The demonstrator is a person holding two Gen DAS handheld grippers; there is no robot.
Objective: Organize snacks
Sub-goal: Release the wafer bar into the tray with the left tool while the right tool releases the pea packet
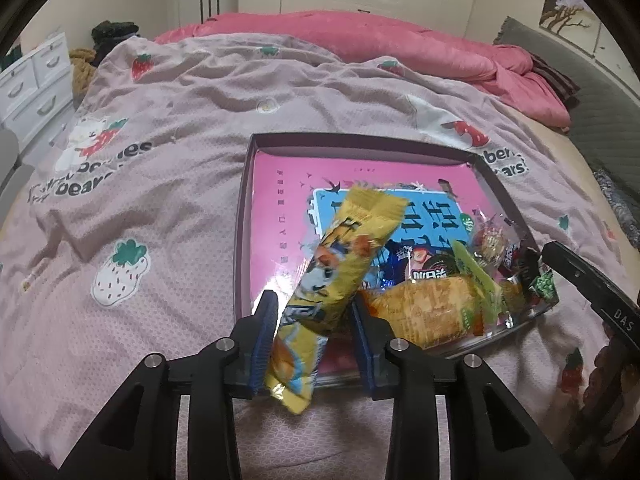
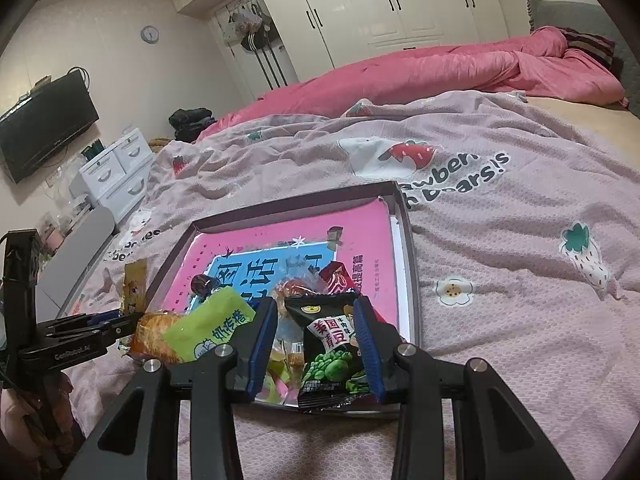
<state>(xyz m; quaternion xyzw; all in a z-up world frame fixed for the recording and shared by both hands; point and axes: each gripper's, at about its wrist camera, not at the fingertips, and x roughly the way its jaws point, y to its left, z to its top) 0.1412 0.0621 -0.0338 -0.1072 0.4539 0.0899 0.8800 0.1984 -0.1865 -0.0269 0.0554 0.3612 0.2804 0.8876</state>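
Observation:
A shallow box [image 1: 256, 142] with a pink printed floor lies on the bed, also in the right wrist view [image 2: 412, 248]. A pile of snack packets [image 1: 472, 280] fills its near right corner. My left gripper [image 1: 314, 312] is shut on a long yellow snack bar packet [image 1: 340, 264], held tilted above the box's near edge; it shows from the side in the right wrist view [image 2: 134, 286]. My right gripper [image 2: 316, 320] stands over the pile, jaws apart around a black green-pea packet [image 2: 332, 356] that leans against the right pad; whether it grips is unclear. An orange packet [image 2: 156, 334] and a green packet [image 2: 208, 326] lie beside it.
A pink strawberry-print blanket [image 1: 160, 200] covers the bed, with a bunched pink duvet [image 1: 400, 44] at the far side. White drawers [image 2: 116, 172] and a wall TV [image 2: 44, 124] stand to the left. Wardrobes [image 2: 380, 8] line the back wall.

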